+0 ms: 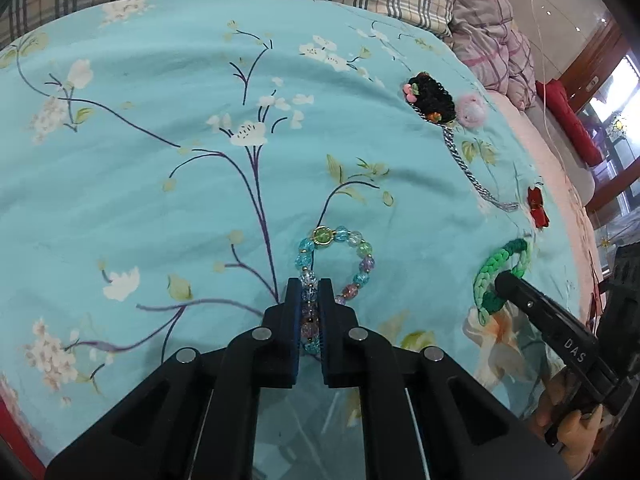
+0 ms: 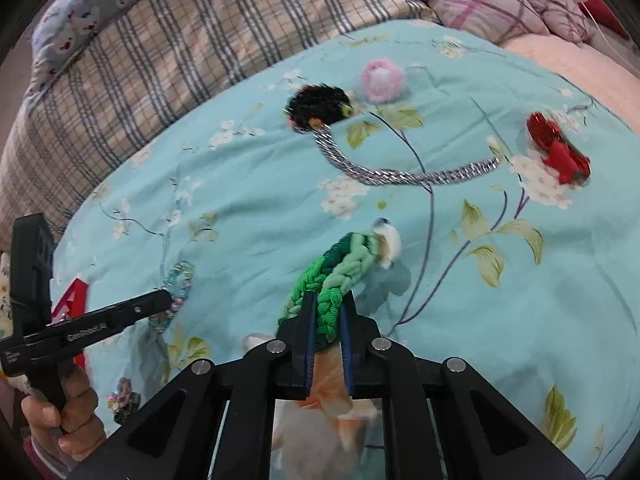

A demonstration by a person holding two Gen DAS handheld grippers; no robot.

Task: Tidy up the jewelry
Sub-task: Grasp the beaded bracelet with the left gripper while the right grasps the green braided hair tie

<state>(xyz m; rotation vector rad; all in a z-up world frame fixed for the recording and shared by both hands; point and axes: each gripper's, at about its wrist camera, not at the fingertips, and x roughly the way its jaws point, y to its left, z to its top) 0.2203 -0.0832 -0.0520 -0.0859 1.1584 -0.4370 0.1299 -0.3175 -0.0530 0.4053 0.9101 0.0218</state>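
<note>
A bracelet of blue, green and purple glass beads [image 1: 340,252] lies on the turquoise flowered bedspread [image 1: 160,200]. My left gripper [image 1: 310,292] is shut on the near side of its loop, beads pinched between the pads. A braided green hair band [image 2: 332,276] with an orange-white fabric flower lies further right. My right gripper [image 2: 328,300] is shut on its braid. In the left wrist view the green band [image 1: 500,272] and the right gripper [image 1: 504,284] appear at the right. In the right wrist view the bead bracelet [image 2: 178,284] and left gripper [image 2: 166,298] appear at the left.
A black crocheted hair piece [image 2: 318,108] with a silver cord [image 2: 400,176], a pink pompom [image 2: 382,78] and a red bow [image 2: 558,148] lie further back. A small sequined item [image 2: 122,398] lies near the hand [image 2: 64,420]. Plaid pillows [image 2: 160,48] line the far edge.
</note>
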